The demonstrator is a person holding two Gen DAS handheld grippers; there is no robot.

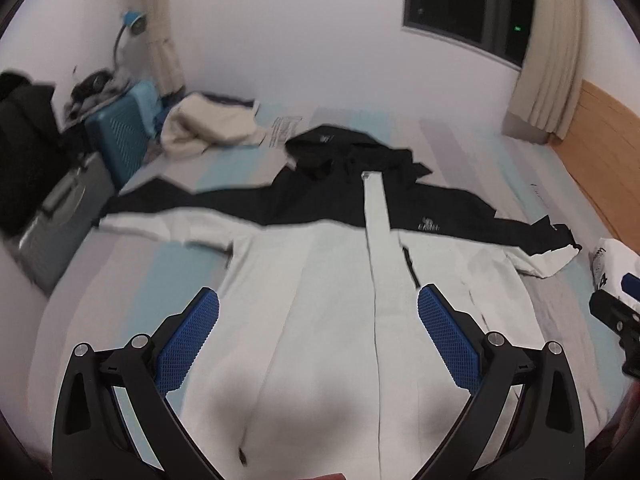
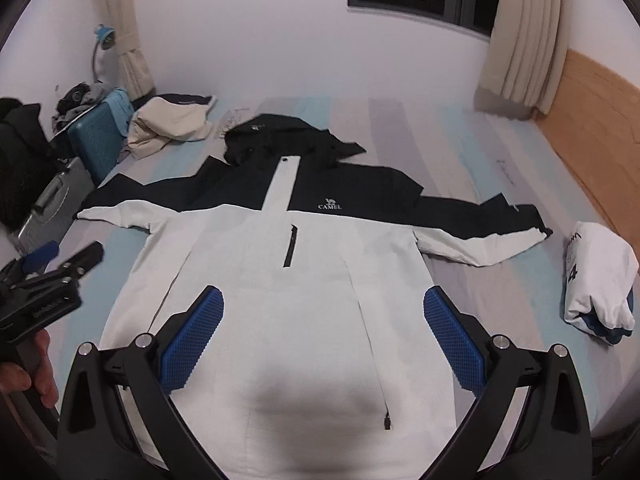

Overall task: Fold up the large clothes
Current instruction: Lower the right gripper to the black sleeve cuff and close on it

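A white and black hooded jacket (image 1: 320,288) lies flat and face up on the bed, sleeves spread to both sides, hood at the far end; it also shows in the right wrist view (image 2: 288,292). My left gripper (image 1: 318,300) hovers open and empty above the jacket's lower front. My right gripper (image 2: 323,298) hovers open and empty above the lower front too. The left gripper shows at the left edge of the right wrist view (image 2: 60,268); the right gripper shows at the right edge of the left wrist view (image 1: 616,312).
The bed has a striped sheet (image 2: 480,152). A folded white garment (image 2: 600,280) lies at the right. A cream garment (image 2: 172,124) lies crumpled at the far left. A blue suitcase (image 2: 96,144) and a grey suitcase (image 2: 56,204) stand beside the bed. A wooden headboard (image 2: 592,112) runs along the right.
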